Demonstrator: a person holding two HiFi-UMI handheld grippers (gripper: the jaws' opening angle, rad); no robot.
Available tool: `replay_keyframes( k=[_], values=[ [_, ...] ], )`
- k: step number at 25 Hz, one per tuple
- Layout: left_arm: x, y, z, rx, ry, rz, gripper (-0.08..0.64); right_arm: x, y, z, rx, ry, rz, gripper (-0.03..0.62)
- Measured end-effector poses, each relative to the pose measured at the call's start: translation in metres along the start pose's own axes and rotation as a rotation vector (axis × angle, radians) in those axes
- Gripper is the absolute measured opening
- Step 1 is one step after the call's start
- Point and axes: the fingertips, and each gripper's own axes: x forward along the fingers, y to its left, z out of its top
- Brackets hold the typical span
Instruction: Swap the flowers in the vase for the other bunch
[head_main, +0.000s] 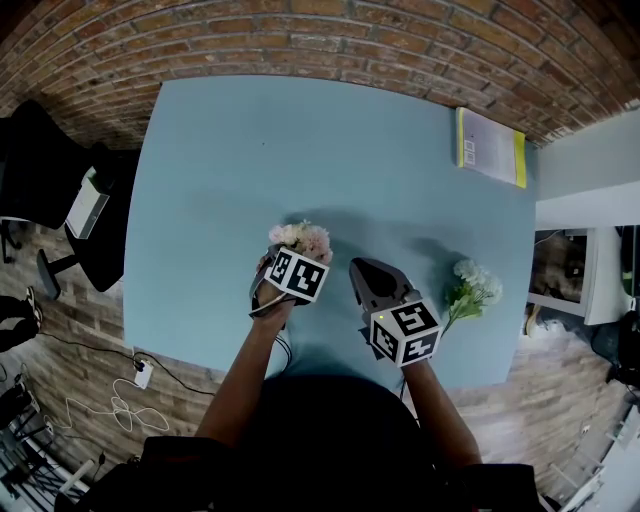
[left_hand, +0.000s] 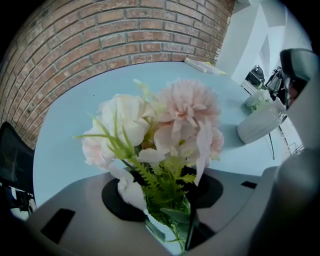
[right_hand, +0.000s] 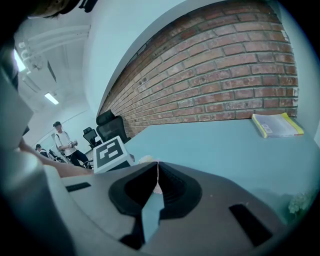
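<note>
A bunch of pink and cream flowers (head_main: 301, 239) stands upright on the blue table (head_main: 300, 140). My left gripper (head_main: 288, 258) comes down on it from above. In the left gripper view the blooms (left_hand: 165, 125) fill the picture and the green stems sit pinched between my left gripper's (left_hand: 167, 202) pads. My right gripper (head_main: 363, 270) hovers just right of it, shut and empty, its jaws meeting in a thin seam (right_hand: 157, 169). A white bunch (head_main: 474, 286) lies on the table to the right. A white ribbed vase (left_hand: 260, 122) shows only in the left gripper view, beside that white bunch (left_hand: 257, 98).
A yellow-edged book (head_main: 490, 147) lies at the table's far right corner by the brick wall. A black office chair (head_main: 45, 170) stands left of the table, with cables on the floor below. People (right_hand: 62, 142) stand far off in the right gripper view.
</note>
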Motion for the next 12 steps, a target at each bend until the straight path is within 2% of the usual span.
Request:
replay_keyframes(
  k=[5,12],
  values=[
    [-0.0003,0.0018,0.0007,0.001,-0.005,0.003,0.186,0.0003,-0.0015,-0.001,0.006,0.001,-0.001,0.015],
    [-0.0004,0.0021,0.0004,-0.007,-0.012,-0.001,0.179,0.0001,-0.0009,-0.0016,0.007,0.0,-0.001,0.015]
  ],
)
